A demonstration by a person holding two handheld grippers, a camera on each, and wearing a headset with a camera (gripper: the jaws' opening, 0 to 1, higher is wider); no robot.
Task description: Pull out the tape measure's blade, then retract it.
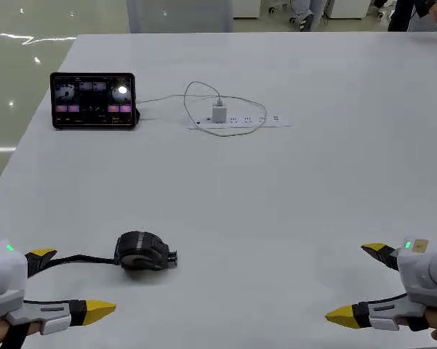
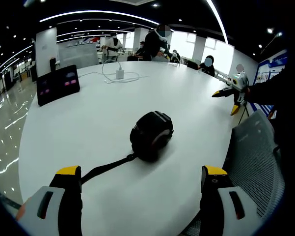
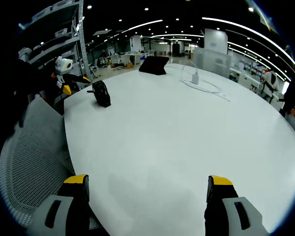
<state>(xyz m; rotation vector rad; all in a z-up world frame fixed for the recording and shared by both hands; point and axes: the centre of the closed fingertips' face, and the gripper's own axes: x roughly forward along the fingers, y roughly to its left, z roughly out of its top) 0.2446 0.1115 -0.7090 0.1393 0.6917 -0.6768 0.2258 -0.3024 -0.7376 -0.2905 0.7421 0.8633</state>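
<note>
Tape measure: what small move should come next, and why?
Probably ease the left claw forward to close on the tape measure: it lies loose just ahead of that open claw, while the right claw, also open, is farther off.

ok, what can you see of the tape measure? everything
The tape measure is a compact, rounded black case, plastic or rubber by its look, resting on the white table near the front left. The blade looks retracted, with just a small end hook showing at its right side. A black strap trails from its left toward the open left gripper; whether they touch is unclear. No jaw touches the case.
</note>
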